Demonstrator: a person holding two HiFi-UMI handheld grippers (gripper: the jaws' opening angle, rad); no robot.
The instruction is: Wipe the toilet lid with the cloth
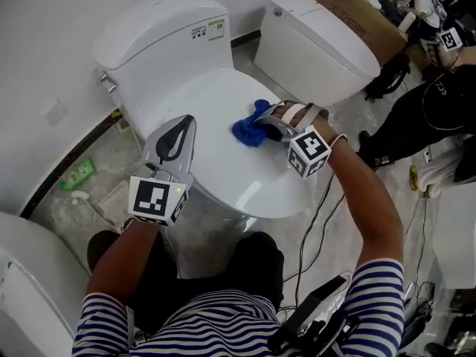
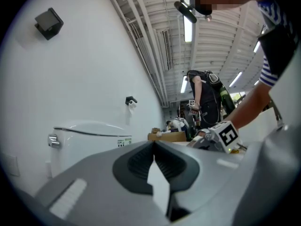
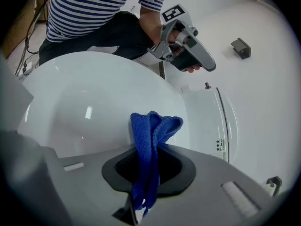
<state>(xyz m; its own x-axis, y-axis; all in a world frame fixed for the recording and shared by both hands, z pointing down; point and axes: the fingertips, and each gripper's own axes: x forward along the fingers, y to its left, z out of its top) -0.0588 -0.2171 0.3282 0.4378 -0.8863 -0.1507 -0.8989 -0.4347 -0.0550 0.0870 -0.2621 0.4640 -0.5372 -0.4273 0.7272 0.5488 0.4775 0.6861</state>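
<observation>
The white toilet lid (image 1: 223, 136) lies closed below me, its tank (image 1: 163, 32) behind it. A blue cloth (image 1: 250, 127) rests bunched on the lid's right part, and my right gripper (image 1: 266, 129) is shut on it. In the right gripper view the blue cloth (image 3: 149, 145) sticks up from between the shut jaws over the lid (image 3: 89, 107). My left gripper (image 1: 177, 136) hovers at the lid's left edge, jaws shut with nothing in them. The left gripper (image 2: 154, 166) points over the lid toward the tank (image 2: 89, 142).
A second toilet (image 1: 316, 43) stands to the right with a cardboard box (image 1: 357, 13) behind it. Cables (image 1: 316, 214) trail on the floor at my right. Another person (image 1: 431, 103) is at the far right. A green packet (image 1: 78, 173) lies on the floor at left.
</observation>
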